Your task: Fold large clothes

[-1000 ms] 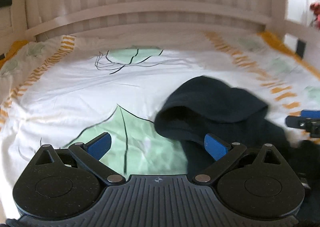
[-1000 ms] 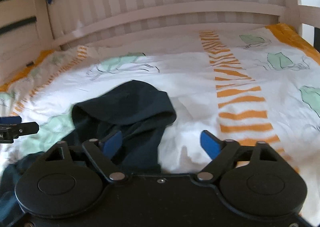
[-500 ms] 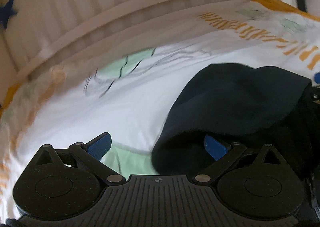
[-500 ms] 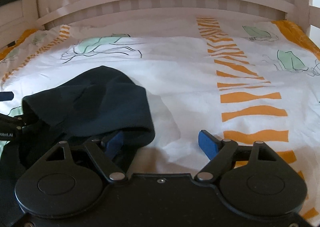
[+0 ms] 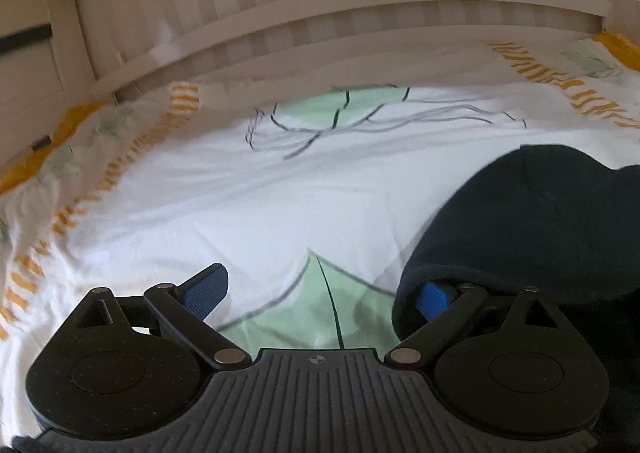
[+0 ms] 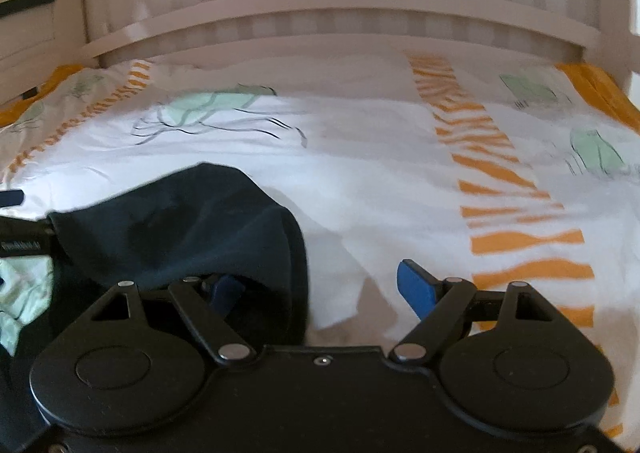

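1. Dark navy fabric, the garment [image 5: 548, 221], lies bunched on the bedsheet [image 5: 248, 213], to the right in the left wrist view and to the left in the right wrist view, so it sits between the two tools.
2. Left gripper [image 5: 320, 293] is spread wide. Its right finger is tucked under a rolled edge of the cloth while its left finger rests over bare sheet; nothing is pinched.
3. Right gripper [image 6: 320, 289] is likewise spread. Its left finger is partly buried under the garment's draped edge, and its right finger is clear above the sheet.
4. The step in hand looks like taking hold of two edges to spread the piece flat, so folding has hardly begun.
5. To do it well, push each buried finger further under a single layer, then close so the pads meet on the hem alone, not on a thick roll.
6. Keep the sheet out of the bite: it is loose and wrinkled just beside both tools and could lift along with the cloth.
7. Pull the two holds apart evenly, low over the bed, so the heavy knit slides open without twisting.
8. The headboard [image 6: 340, 13] is well apart, leaving room ahead to lay the garment out.
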Tool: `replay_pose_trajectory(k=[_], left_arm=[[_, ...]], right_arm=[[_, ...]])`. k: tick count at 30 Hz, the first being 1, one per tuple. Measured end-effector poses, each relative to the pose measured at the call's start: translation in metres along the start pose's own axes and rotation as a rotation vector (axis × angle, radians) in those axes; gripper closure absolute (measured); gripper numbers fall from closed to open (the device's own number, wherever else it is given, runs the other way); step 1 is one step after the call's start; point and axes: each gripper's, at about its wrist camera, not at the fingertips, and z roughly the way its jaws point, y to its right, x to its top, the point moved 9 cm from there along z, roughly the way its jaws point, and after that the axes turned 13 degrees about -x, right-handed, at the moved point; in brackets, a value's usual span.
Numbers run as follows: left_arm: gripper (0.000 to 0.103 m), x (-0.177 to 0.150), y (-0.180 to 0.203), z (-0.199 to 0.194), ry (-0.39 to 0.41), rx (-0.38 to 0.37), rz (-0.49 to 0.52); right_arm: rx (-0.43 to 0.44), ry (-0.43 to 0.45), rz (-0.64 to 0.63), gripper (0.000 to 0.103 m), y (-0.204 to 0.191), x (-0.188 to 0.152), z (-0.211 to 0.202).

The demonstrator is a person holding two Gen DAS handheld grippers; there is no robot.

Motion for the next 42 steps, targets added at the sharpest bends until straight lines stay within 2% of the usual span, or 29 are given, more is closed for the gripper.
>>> replay_pose_trajectory(k=[3,5,7,8,10,11,15,18,20,22,26,28,33,40,42], left_arm=[[0.006,-0.001,0.005,-0.006,0.021,-0.019,0.015],[0.006,0.001,0.008,-0.008,0.042,-0.03,0.038],[0.006,0.003,0.014,-0.009,0.052,-0.052,0.066],[0.006,0.003,0.016,-0.006,0.048,-0.063,0.08],[0.006,0.001,0.022,-0.003,0.03,-0.065,0.113],[0.006,-0.001,0.025,-0.001,0.011,-0.067,0.128],[0.006,-0.011,0.028,0.001,-0.058,-0.115,0.164],[0.006,-0.017,0.02,-0.009,-0.069,-0.15,0.182],[0.006,-0.017,0.009,-0.02,-0.07,-0.158,0.162],[0.006,-0.01,0.001,-0.034,-0.036,-0.187,0.102],[0.006,0.02,-0.002,-0.057,0.066,-0.257,-0.053],[0.006,0.032,0.007,-0.055,0.077,-0.271,-0.071],[0.006,0.031,0.034,-0.029,0.024,-0.266,-0.047],[0.005,-0.011,0.035,0.021,-0.129,-0.242,-0.121],[0.003,-0.022,0.031,0.028,-0.149,-0.258,-0.159]], right_arm=[[0.0,0.021,-0.062,0.02,-0.006,0.004,-0.003],[-0.07,0.031,-0.109,0.02,0.005,0.002,0.002],[-0.152,-0.011,-0.081,0.02,0.03,-0.005,0.013],[-0.155,-0.055,-0.032,0.019,0.045,-0.011,0.02],[-0.075,-0.139,0.086,0.018,0.063,-0.025,0.03],[-0.053,-0.153,0.117,0.018,0.068,-0.029,0.031],[0.024,-0.152,0.122,0.016,0.065,-0.028,0.027],[0.09,-0.158,0.113,0.016,0.067,-0.026,0.02],[0.128,-0.166,0.099,0.015,0.071,-0.028,0.011],[0.158,-0.169,0.088,0.015,0.073,-0.029,0.003],[0.217,-0.107,0.098,0.015,0.076,-0.015,-0.015],[0.242,-0.08,0.141,0.014,0.074,-0.003,-0.016],[0.249,-0.08,0.192,0.014,0.057,0.015,0.002],[0.224,-0.128,0.126,0.015,0.029,0.016,0.035],[0.225,-0.141,0.132,0.015,0.027,0.016,0.042]])
